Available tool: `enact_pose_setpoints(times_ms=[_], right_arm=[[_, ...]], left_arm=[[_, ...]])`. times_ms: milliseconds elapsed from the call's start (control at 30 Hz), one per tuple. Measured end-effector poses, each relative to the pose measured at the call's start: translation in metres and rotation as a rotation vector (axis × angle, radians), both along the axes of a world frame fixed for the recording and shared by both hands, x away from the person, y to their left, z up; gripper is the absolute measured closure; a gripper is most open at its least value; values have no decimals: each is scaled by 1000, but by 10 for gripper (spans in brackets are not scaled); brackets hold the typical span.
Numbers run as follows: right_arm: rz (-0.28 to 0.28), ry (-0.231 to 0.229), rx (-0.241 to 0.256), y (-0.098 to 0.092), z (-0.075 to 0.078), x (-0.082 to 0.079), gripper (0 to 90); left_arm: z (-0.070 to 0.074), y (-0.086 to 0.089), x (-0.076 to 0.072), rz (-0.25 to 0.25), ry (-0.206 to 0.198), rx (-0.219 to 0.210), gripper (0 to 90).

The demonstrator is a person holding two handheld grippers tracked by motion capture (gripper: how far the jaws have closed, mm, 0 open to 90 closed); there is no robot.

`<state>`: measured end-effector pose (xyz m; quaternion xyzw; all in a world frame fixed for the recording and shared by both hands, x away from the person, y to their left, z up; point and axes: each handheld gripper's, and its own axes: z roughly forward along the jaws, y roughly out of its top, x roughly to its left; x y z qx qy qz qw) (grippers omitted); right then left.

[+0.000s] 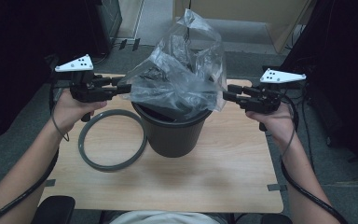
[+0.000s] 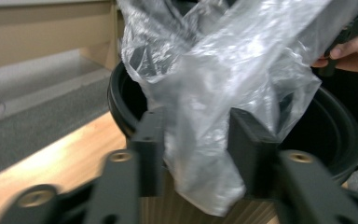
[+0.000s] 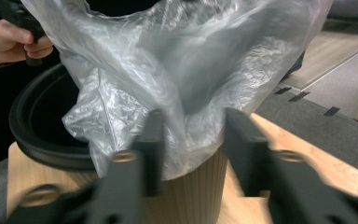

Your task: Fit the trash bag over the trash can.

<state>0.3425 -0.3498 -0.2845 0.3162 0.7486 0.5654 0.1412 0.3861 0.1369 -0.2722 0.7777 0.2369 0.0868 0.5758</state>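
A black bin [image 1: 172, 135] stands mid-table. A crumpled clear plastic bag [image 1: 182, 70] rises out of its mouth, its edges hanging over the rim on both sides. My left gripper [image 1: 127, 87] is at the bag's left edge and my right gripper [image 1: 227, 94] at its right edge, both level with the rim. In the left gripper view the jaws of the left gripper [image 2: 195, 116] stand apart with bag film [image 2: 205, 93] between them, in front of the bin rim [image 2: 116, 100]. The right gripper [image 3: 196, 116] is the same, jaws apart around the bag [image 3: 182, 70].
A grey ring [image 1: 112, 166] lies flat on the wooden table [image 1: 214, 177], left of the bin and touching it or nearly so. Dark equipment flanks the table on both sides. Grey floor with cables lies beyond the far edge.
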Motion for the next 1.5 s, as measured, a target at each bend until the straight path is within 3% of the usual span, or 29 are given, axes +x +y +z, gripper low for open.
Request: enact_pose_setpoints(times_ms=[133,233,300,400,500,600,700,833,867,933,1200,1300,1500], right_arm=[[-5,-6,28,-6,10,1,499],[-14,-17,43,-10,20,2,581],[-18,-11,44,-10,26,5,671],[-43,8,38,-8,31,11,730],[-47,19,61,-4,34,20,746],[-61,20,32,4,36,30,725],[-45,25,23,15,40,40,734],[-29,55,43,31,45,55,733],[-3,77,67,34,46,60,734],[-4,104,79,39,46,67,735],[16,117,17,56,52,83,750],[20,124,19,61,55,88,760],[53,158,-48,72,51,96,757]], left_arm=[[14,6,0,-25,-1,-21,474],[25,11,1,-13,-22,-7,477],[30,14,5,-8,-30,4,516],[36,18,10,-5,-29,20,588],[39,20,20,15,-18,31,644],[41,18,31,34,-9,35,667],[42,10,44,38,4,17,674],[38,-4,58,40,15,41,680],[38,-7,60,36,18,42,682],[38,-13,64,30,11,49,683],[51,-41,76,-22,-3,100,705],[46,-53,82,-36,18,136,712],[31,-65,89,-49,56,204,719]])
